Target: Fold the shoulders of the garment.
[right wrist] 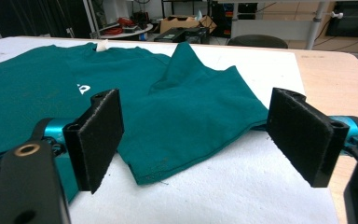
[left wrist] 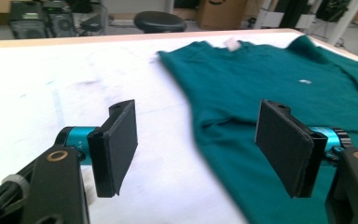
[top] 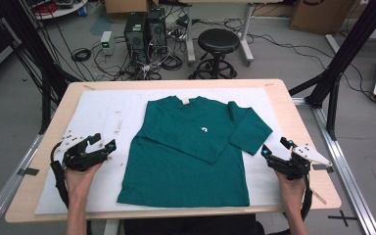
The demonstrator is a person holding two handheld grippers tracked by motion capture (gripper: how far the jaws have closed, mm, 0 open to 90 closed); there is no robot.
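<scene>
A dark green T-shirt (top: 186, 161) lies flat on a white sheet (top: 103, 112) that covers the wooden table (top: 301, 122). It has a small white logo (top: 203, 129), and its collar points to the far edge. The right sleeve (top: 252, 129) spreads outward, while the left side looks folded in over the body. My left gripper (top: 104, 142) stands open over the sheet just left of the shirt; in its own view the shirt's edge (left wrist: 200, 116) runs between the pads (left wrist: 116, 147). My right gripper (top: 275, 147) is open close to the right sleeve's hem (right wrist: 186, 154), with nothing held.
Behind the table on the floor are a black stool (top: 218, 41), two computer towers (top: 144, 29) and tangled cables. Black frame posts (top: 342, 54) rise at both sides. Bare sheet lies left of the shirt, and a strip of wood lies to its right.
</scene>
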